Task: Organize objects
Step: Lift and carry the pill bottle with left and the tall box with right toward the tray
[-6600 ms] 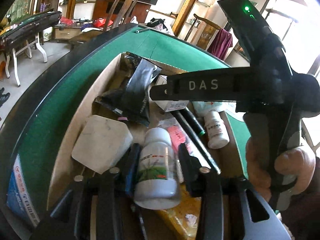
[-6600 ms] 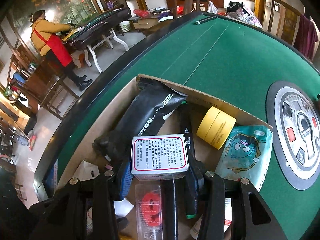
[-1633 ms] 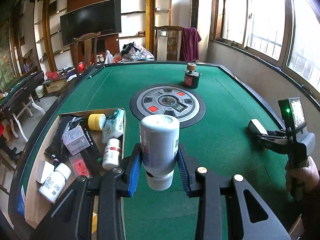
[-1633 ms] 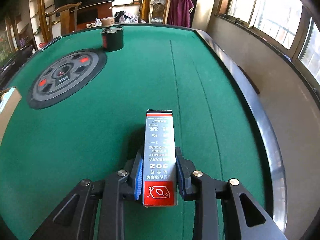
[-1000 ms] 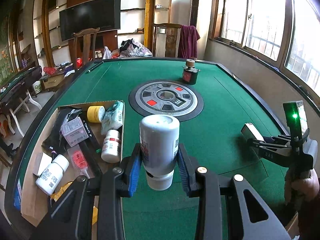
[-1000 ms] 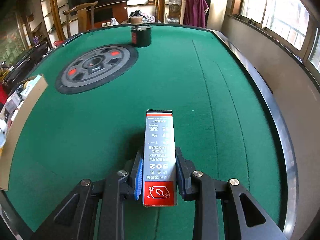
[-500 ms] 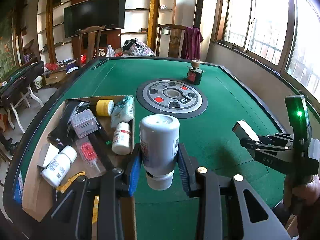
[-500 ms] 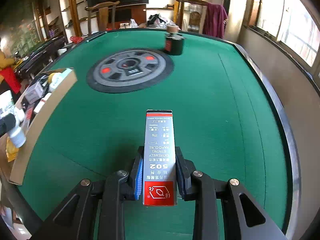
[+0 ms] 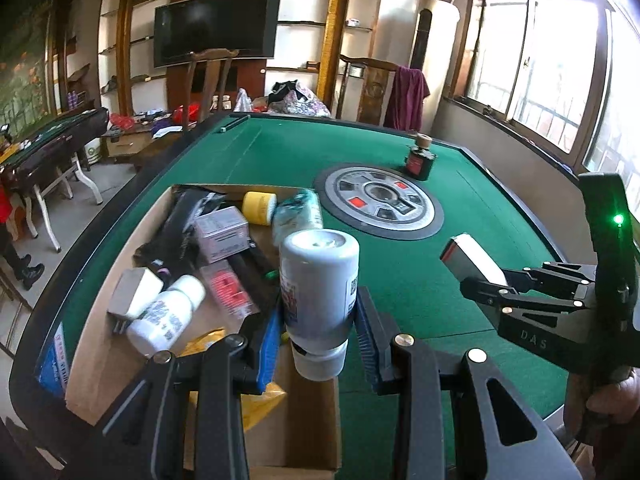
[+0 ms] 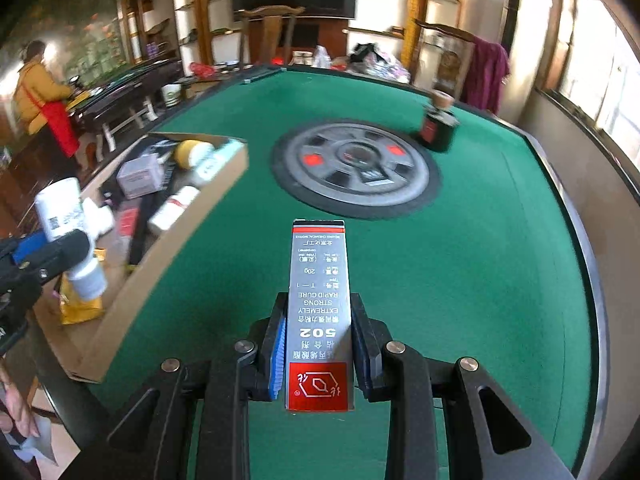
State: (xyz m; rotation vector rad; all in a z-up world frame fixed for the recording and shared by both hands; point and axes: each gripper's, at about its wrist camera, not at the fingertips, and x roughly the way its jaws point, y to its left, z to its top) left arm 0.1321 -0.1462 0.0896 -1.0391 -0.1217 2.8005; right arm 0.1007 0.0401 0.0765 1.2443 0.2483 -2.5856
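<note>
My left gripper [image 9: 318, 328] is shut on a white plastic bottle [image 9: 318, 284], held upside down above the near right corner of the cardboard box [image 9: 312, 412]. My right gripper [image 10: 318, 340] is shut on a grey and red glue carton [image 10: 319, 304] above the green felt. In the left wrist view the right gripper [image 9: 476, 276] with the carton [image 9: 470, 258] hangs to the right of the box. In the right wrist view the left gripper's bottle [image 10: 66, 212] shows at the left edge, over the box [image 10: 168, 248].
The box holds a yellow tape roll [image 9: 259, 208], a grey carton [image 9: 220, 234], another white bottle [image 9: 166, 316], a black pouch and several more items. A round control panel [image 9: 380, 206] sits mid-table, with a dark jar [image 9: 419, 158] behind it. A person in yellow and red [image 10: 44, 100] stands far left.
Both grippers have swung left across the table toward the box, each keeping its grip. The right gripper with the carton has come closer to the left one.
</note>
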